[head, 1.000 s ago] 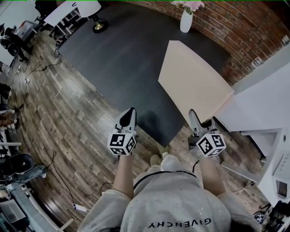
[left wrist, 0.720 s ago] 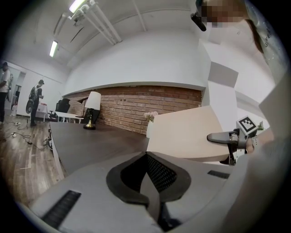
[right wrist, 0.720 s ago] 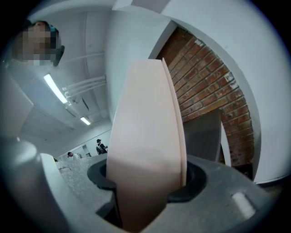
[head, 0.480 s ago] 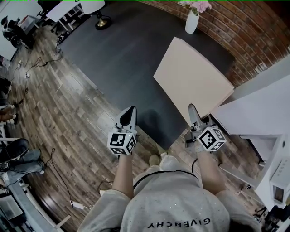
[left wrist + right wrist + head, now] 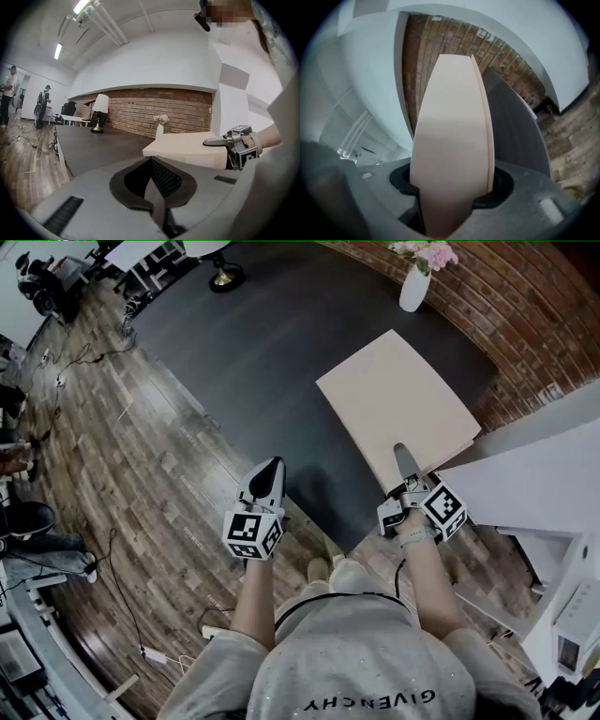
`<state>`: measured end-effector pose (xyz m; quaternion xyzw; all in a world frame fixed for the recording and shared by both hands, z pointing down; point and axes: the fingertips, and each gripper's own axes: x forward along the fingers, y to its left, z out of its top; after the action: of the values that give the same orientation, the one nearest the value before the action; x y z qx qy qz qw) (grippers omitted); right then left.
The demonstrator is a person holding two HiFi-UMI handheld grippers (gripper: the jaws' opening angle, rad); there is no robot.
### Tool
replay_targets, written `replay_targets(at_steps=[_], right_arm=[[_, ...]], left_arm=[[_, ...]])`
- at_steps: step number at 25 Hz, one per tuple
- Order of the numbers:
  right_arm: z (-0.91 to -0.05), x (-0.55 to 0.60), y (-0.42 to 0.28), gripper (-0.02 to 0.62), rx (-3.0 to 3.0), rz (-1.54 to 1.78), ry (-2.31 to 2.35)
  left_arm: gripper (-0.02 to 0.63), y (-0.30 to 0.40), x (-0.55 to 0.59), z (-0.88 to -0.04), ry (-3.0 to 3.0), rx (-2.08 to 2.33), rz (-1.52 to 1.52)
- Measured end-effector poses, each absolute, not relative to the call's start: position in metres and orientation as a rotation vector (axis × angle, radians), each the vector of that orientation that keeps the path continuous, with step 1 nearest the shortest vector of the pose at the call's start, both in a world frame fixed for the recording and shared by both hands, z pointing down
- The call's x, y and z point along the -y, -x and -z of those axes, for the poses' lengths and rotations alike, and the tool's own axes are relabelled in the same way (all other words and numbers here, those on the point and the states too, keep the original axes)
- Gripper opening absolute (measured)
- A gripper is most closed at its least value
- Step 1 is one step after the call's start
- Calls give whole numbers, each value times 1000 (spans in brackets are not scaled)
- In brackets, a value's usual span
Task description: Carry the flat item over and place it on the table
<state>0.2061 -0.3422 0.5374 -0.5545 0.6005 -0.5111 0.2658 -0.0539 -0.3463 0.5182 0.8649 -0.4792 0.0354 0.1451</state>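
The right gripper (image 5: 401, 456) clamped the near edge of the board (image 5: 398, 395) above the table (image 5: 262, 343) | left gripper (image 5: 269, 471) jaws together, empty | board looked stiff, probably light.

Left tongs (image 5: 269, 470) sit closed and empty; right tongs (image 5: 402, 457) (tipped on their side) clamp the flat board (image 5: 394, 390).

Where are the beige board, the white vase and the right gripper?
beige board (image 5: 398, 404): head view, middle of its top face.
white vase (image 5: 413, 289): head view, middle of its body.
right gripper (image 5: 401, 454): head view, its fingertips, clamped on the beige board's near edge.
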Motion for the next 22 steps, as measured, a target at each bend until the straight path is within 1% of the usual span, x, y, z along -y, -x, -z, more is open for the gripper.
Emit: replay_targets(at_steps=[5, 22], right_arm=[[-557, 347, -198, 273, -1437, 1499, 1421], [-587, 384, -145, 285, -1329, 1582, 1306]], left_arm=[[-2, 61, 349, -520, -2484, 1391, -111], [-2, 71, 347, -528, -2458, 1411, -141]])
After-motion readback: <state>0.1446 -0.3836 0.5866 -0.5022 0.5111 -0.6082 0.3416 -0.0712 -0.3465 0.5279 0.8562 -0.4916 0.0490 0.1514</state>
